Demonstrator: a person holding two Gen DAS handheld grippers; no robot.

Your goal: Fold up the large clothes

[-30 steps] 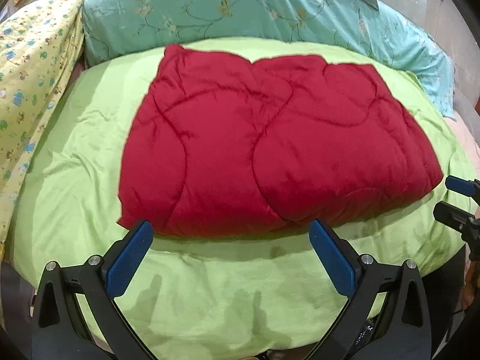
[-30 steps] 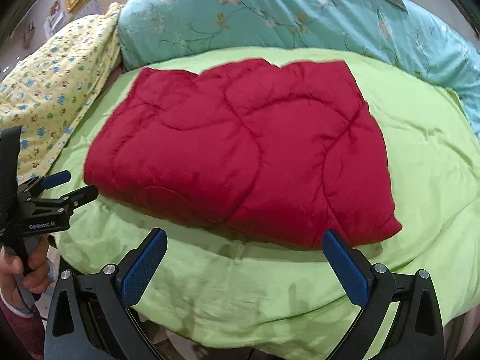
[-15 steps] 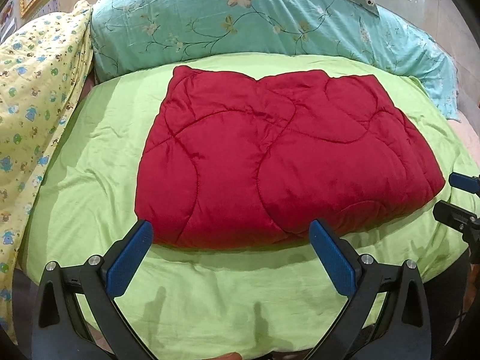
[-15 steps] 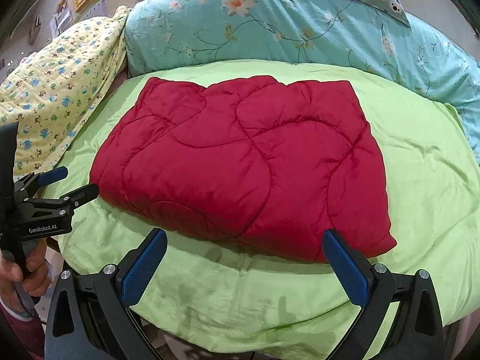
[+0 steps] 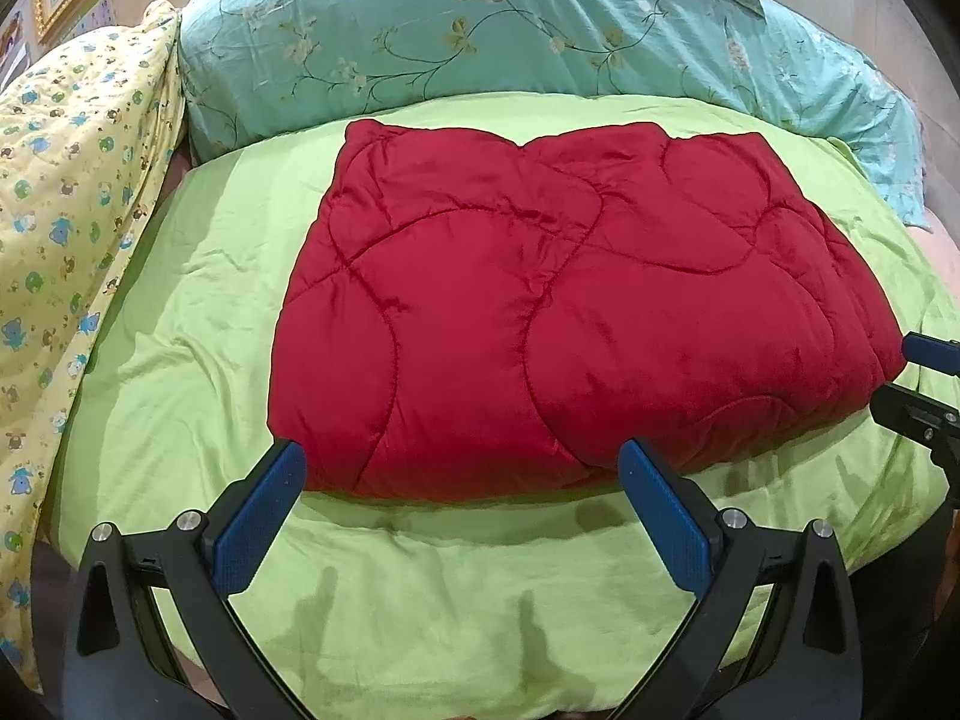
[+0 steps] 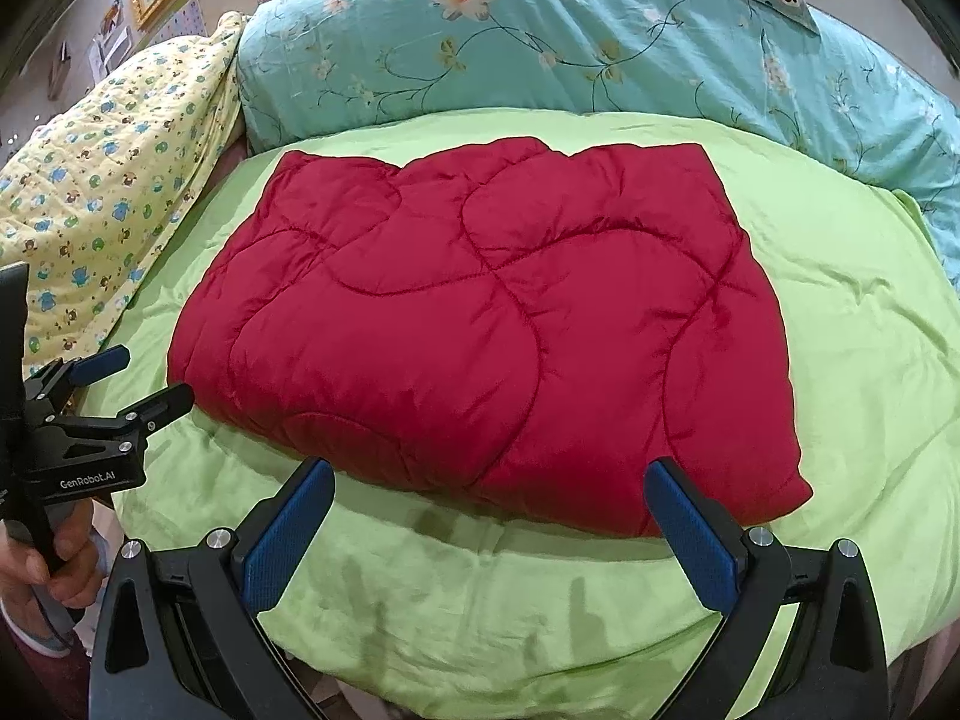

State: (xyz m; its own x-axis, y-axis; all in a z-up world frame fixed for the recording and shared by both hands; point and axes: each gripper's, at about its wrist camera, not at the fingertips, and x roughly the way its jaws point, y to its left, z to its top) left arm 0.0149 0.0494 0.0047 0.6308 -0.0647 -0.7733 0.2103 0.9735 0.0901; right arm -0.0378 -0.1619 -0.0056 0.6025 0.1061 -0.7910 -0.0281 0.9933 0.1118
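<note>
Now we are drawing back from the bed: across the last second the red quilted garment (image 5: 576, 312) sits smaller and higher in both wrist views, and more of the floral bedding behind it shows. It lies folded into one thick rectangle on the green sheet (image 5: 198, 324), touched by neither tool, so we judge the fold complete or nearly so. Our left gripper (image 5: 459, 468) hangs with its jaws spread wide and empty, just short of the near edge; our right gripper (image 6: 489, 486) is the same. We count one red piece, two grippers, one teal floral quilt (image 6: 540, 48), one yellow printed blanket (image 5: 66, 192), and one hand (image 6: 42, 570) in sight.
</note>
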